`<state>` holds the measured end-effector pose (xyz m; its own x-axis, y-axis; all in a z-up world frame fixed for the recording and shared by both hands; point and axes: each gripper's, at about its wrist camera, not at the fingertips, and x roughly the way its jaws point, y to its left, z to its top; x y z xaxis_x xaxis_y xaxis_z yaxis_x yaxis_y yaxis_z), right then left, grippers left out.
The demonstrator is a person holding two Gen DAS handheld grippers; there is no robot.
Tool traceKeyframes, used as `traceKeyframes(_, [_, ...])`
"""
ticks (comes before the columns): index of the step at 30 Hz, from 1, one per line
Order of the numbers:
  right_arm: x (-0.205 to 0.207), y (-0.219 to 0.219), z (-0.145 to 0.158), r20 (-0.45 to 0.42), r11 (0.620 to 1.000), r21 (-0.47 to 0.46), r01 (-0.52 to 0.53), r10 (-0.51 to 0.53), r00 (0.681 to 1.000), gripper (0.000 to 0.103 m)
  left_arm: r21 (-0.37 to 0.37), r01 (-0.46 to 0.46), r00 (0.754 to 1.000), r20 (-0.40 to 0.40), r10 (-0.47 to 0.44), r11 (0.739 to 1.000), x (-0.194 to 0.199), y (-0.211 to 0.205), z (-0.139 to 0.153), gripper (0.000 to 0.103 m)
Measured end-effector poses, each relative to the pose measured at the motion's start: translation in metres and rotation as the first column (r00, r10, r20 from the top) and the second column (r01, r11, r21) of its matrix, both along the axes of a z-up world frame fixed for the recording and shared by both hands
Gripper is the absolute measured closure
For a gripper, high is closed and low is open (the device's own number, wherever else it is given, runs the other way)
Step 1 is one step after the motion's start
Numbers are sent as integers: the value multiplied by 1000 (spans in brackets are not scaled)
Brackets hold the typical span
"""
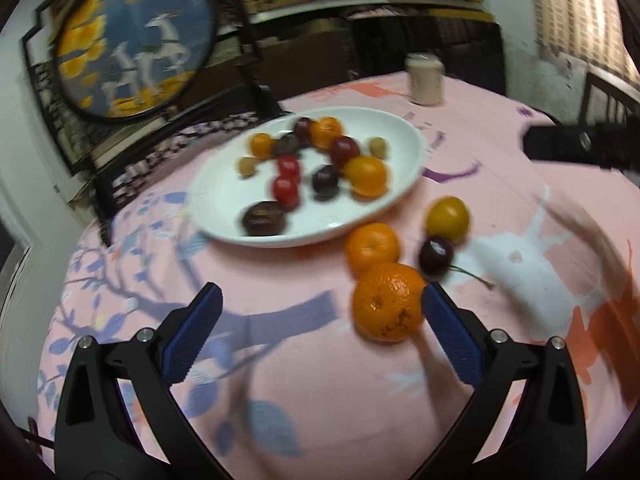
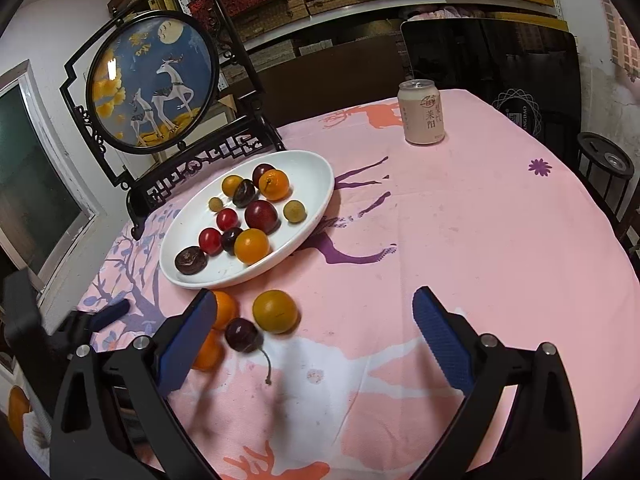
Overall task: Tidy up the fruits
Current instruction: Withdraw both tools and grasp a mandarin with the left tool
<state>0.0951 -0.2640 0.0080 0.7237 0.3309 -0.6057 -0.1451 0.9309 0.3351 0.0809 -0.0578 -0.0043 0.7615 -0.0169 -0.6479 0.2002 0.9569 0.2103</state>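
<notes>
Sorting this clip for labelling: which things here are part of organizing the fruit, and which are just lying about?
Part of the job:
- plate holding fruit
- loose fruit on the cloth: two oranges, yellow fruit, cherry
- left gripper and right gripper, both open

Just lying about:
- can
- deer screen
- tablecloth

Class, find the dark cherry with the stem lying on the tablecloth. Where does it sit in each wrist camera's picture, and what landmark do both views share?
Left wrist view: cherry right of centre, behind the nearest orange.
Right wrist view: cherry lower left of centre, near the right gripper's left finger.
Shared landmark: the white plate of fruit, beyond it in both.
</notes>
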Motion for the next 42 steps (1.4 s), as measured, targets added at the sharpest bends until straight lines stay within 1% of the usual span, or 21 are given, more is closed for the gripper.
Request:
traceKeyframes(3, [0,0,0,-6,1000,9,-6,6,1000,5,-34,-53,999,-13,53,998,-6,28,3,2])
traceKeyframes(6, [-2,2,1,-3,1000,13,-14,14,1000,5,-81,-73,997,-45,69,994,-14,49,0,2])
traceKeyframes(8, [-2,3,1,0,1000,9,-15,15,1000,5,-105,-61,997,-45,57,993,-17,50,2,2])
traceKeyframes(10, [-2,3,1,-2,1000,6,-13,13,1000,5,-103,-30,999,-20,28,994,-23,44,5,2])
traceKeyframes(13, [-2,2,0,-6,1000,9,-12,12,1000,5,-64,37,999,21,-36,997,-34,26,6,2])
traceKeyframes(15, [-2,3,0,-7,1000,7,-13,13,1000,5,-19,61,998,11,-60,998,-34,15,0,2])
traceKeyframes(16, [-1,3,-1,-9,1000,7,-15,15,1000,5,9,57,998,3,-57,998,-32,11,-4,2])
traceKeyframes(18, [-1,3,-1,-9,1000,6,-15,15,1000,5,87,17,1000,-24,-15,996,-24,8,-15,2])
traceKeyframes(19, [-1,3,-1,-9,1000,6,-15,15,1000,5,96,-5,999,-33,8,995,-21,12,-16,2])
traceKeyframes(21, [-1,3,-1,-9,1000,7,-14,14,1000,5,25,-56,997,-45,58,998,-15,29,-9,2])
traceKeyframes(22, [-2,3,-1,-8,1000,8,-14,14,1000,5,-4,-108,994,-24,108,994,-14,41,-3,2])
traceKeyframes(23, [-2,3,-1,-7,1000,9,-15,15,1000,5,-19,-132,991,-5,132,991,-15,48,1,2])
traceKeyframes(24, [-2,4,0,-7,1000,10,-17,17,1000,5,-39,-140,990,3,141,989,-16,52,4,2])
traceKeyframes(26, [-2,4,-1,-8,1000,12,-21,21,1000,5,-91,-112,994,-3,112,990,-18,55,8,2])
traceKeyframes(28, [-2,5,-1,-7,1000,8,-21,21,1000,5,-66,-77,997,3,78,995,-21,46,7,2])
traceKeyframes(30, [-2,6,-2,-10,1000,4,-22,22,1000,5,5,-63,998,16,62,998,-23,34,2,2])
traceKeyframes(31, [-2,6,-2,-12,1000,4,-25,25,1000,5,15,-54,998,10,54,998,-22,32,0,2])
traceKeyframes(33, [-1,7,-3,-14,1000,2,-26,26,1000,5,-1,-35,999,-13,35,999,-21,30,-3,2])
traceKeyframes(37, [-1,9,-4,-18,999,-5,-32,32,999,5,-24,-30,999,-31,30,999,-18,32,-4,4])
traceKeyframes(40, [-1,10,-6,-22,999,-9,-35,35,999,5,-43,-22,999,-44,20,999,-16,32,-6,12])
traceKeyframes(42, [-2,12,-6,-23,999,-15,-39,38,999,5,-44,-11,998,-62,8,999,-13,30,-10,26])
